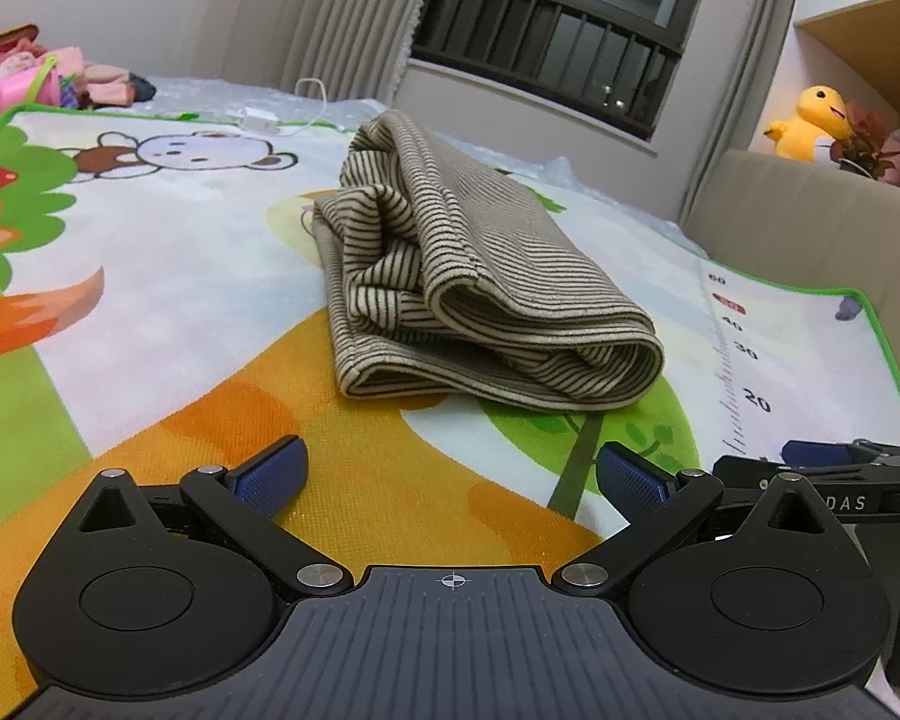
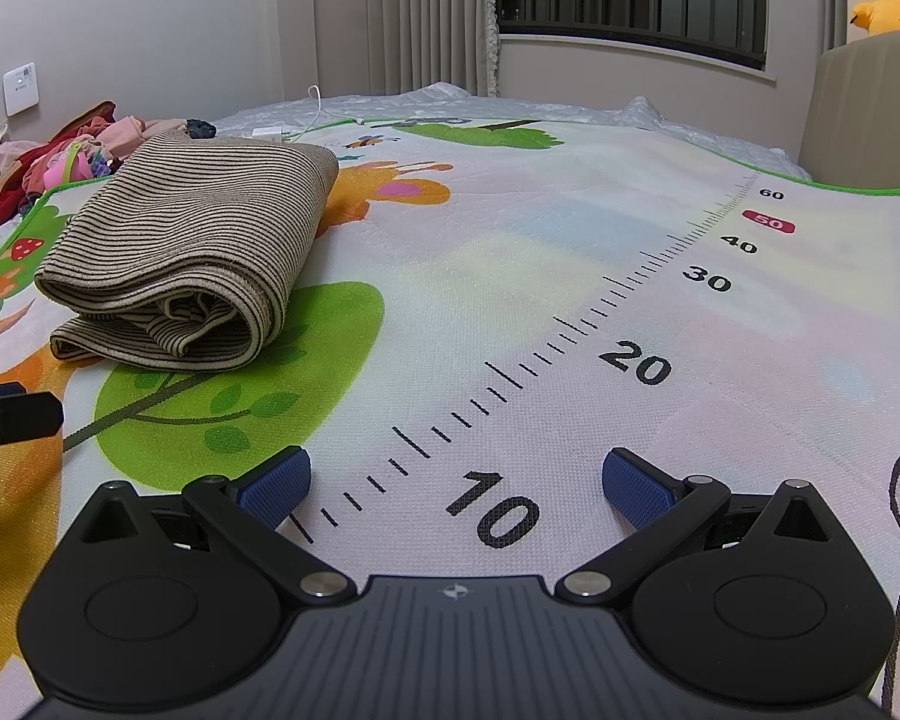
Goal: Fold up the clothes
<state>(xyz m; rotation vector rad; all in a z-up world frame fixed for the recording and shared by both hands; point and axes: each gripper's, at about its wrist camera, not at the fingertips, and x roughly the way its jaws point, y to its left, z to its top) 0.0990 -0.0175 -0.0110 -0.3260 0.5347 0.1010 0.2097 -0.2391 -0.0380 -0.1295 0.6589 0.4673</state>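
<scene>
A beige garment with thin dark stripes (image 1: 474, 276) lies folded in a thick bundle on the cartoon play mat (image 1: 150, 276). It also shows in the right wrist view (image 2: 186, 258), at the left. My left gripper (image 1: 450, 474) is open and empty, low over the mat, a short way in front of the bundle's near edge. My right gripper (image 2: 456, 480) is open and empty over the printed ruler (image 2: 630, 300), to the right of the bundle. The right gripper also shows at the right edge of the left wrist view (image 1: 834, 480).
A pile of pink and red clothes (image 1: 36, 84) lies at the far left of the bed. A white charger and cable (image 1: 270, 120) lie behind the mat. A beige headboard (image 1: 810, 222) with a yellow plush toy (image 1: 810, 120) stands at the right.
</scene>
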